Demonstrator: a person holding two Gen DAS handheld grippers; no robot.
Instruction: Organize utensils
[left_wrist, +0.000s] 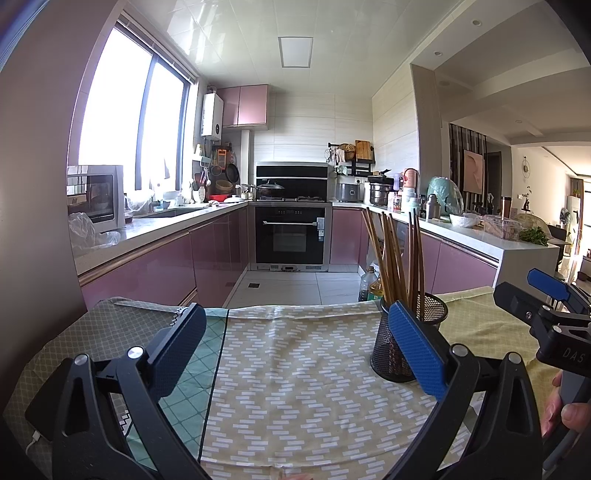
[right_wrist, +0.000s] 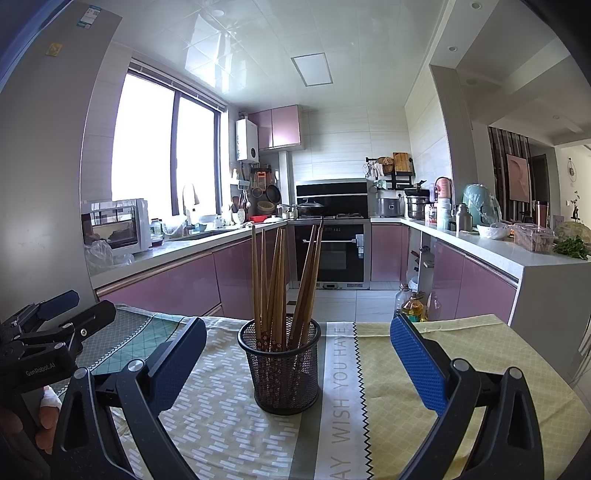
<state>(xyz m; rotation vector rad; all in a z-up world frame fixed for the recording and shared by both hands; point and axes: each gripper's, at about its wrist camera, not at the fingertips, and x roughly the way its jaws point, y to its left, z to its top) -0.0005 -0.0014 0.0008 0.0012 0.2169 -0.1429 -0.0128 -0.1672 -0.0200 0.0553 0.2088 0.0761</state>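
Note:
A black mesh cup (right_wrist: 282, 369) stands upright on the patterned tablecloth (right_wrist: 424, 350), holding several brown wooden chopsticks (right_wrist: 280, 280) that lean apart. My right gripper (right_wrist: 297, 354) is open, its fingers wide on either side of the cup and a little nearer than it. My left gripper (left_wrist: 295, 343) is also open with nothing between its fingers; in its view the mesh cup (left_wrist: 402, 339) sits just behind the right finger, the chopsticks (left_wrist: 399, 254) rising above. Each gripper shows at the other view's edge.
The tablecloth (left_wrist: 295, 387) covers the table up to its far edge, beyond which is tiled kitchen floor. Oil bottles (right_wrist: 412, 306) stand on the floor past the edge. Pink cabinets, an oven (right_wrist: 332, 251) and crowded counters line the room. A hand (left_wrist: 565, 410) holds the right gripper.

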